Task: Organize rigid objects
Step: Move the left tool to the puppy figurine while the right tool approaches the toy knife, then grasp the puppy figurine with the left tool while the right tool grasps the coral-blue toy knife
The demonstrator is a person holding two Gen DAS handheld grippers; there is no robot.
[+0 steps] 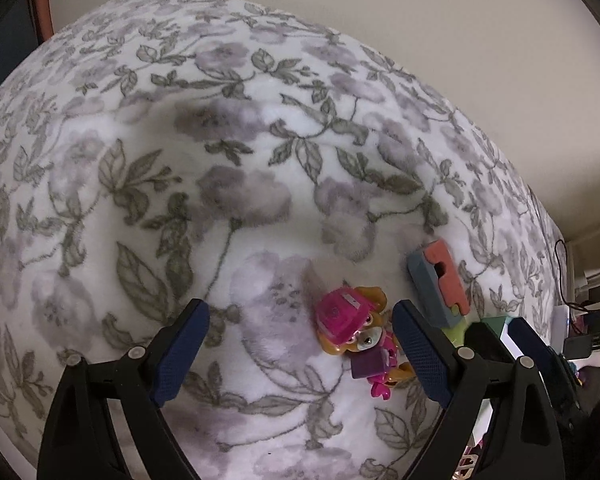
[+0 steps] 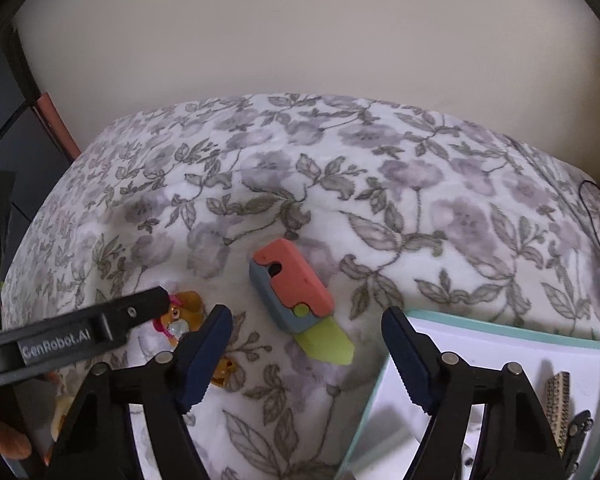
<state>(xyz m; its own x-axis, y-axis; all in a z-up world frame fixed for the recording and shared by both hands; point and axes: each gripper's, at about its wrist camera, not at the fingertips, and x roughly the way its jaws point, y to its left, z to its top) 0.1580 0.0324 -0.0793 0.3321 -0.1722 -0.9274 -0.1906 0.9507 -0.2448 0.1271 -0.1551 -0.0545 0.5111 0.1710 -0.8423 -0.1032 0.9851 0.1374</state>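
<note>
Only hair clips [image 2: 558, 402] in white tray [image 2: 512, 330]

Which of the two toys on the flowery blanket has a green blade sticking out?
The coral-and-grey toy knife, with a lime blade at its lower end. The pink-hatted puppy figure has no blade.

On the bed [image 2: 440, 184], the toy knife [image 2: 296, 296] lies between the dog figure [image 2: 180, 312] on its left and the tray [image 2: 500, 332] on its right, near both.

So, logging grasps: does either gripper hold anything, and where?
Nothing held. Both sets of jaws are open, over the pup toy and toy knife.
</note>
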